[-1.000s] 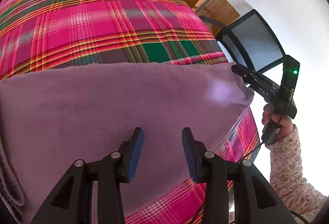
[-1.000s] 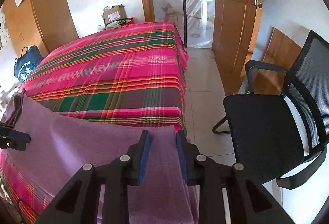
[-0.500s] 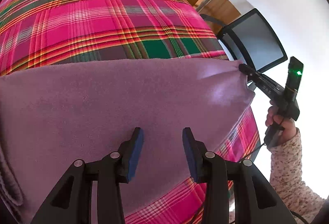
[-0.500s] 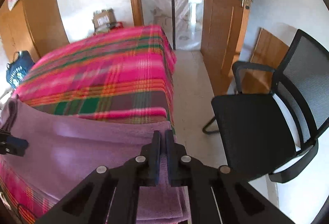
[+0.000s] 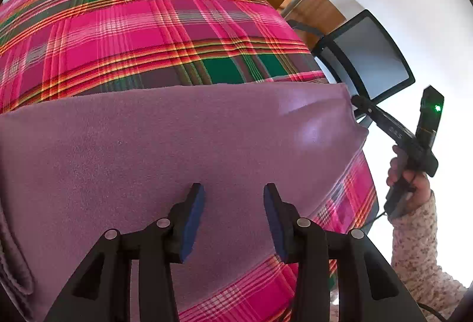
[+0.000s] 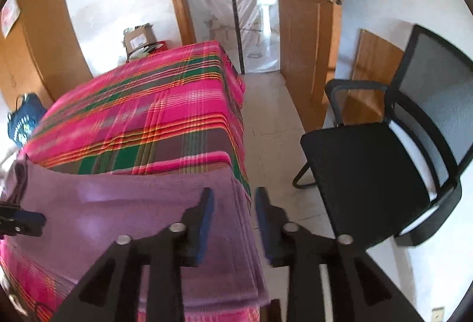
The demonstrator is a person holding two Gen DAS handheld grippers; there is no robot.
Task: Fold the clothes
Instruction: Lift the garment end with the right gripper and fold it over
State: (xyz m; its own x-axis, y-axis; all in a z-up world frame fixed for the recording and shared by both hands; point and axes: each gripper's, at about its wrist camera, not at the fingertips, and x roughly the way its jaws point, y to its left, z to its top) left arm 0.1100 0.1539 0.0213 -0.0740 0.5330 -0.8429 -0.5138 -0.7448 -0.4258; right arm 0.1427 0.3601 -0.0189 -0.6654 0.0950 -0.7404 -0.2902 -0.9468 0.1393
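My left gripper (image 5: pixel 233 197) hovers over the purple cloth (image 5: pixel 147 144), jaws parted and empty. My right gripper (image 6: pixel 233 203), jaws just reopened and pressing on nothing, straddles the cloth's right edge (image 6: pixel 242 203). The cloth lies folded across the near end of the plaid bed (image 5: pixel 142 26). Beyond the bed's right side stands a black chair (image 6: pixel 384 162); farther off, a wooden door (image 6: pixel 307 26).
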